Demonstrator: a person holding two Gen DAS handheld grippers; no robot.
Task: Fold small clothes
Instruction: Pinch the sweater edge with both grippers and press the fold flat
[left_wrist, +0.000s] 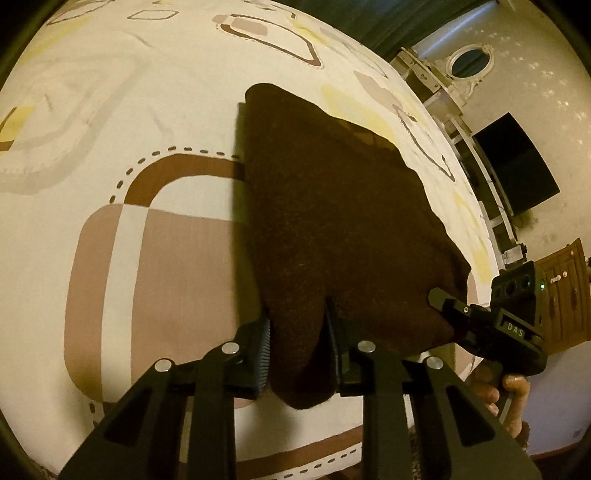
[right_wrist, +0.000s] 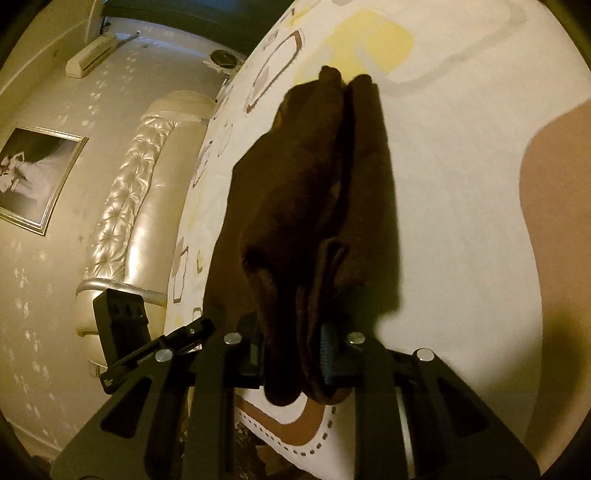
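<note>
A patterned bedsheet (left_wrist: 166, 240) covers the bed, with a padded headboard (right_wrist: 122, 206) off to the right gripper's left. The dark brown garment (left_wrist: 332, 221) runs lengthwise straight ahead from both sets of fingers, its near end clamped by the left gripper (left_wrist: 299, 350) and the right gripper (right_wrist: 291, 354), side by side and equally near

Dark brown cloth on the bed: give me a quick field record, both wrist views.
item: dark brown fuzzy knit cloth, bunched in folds
surface: cream bed sheet with brown and yellow rounded-rectangle print
left gripper: fingers shut on the near edge of the cloth
right gripper: fingers shut on a gathered, layered edge
cloth state: near end held up by both, far end draped onto the sheet
fold: not yet laid flat
</note>
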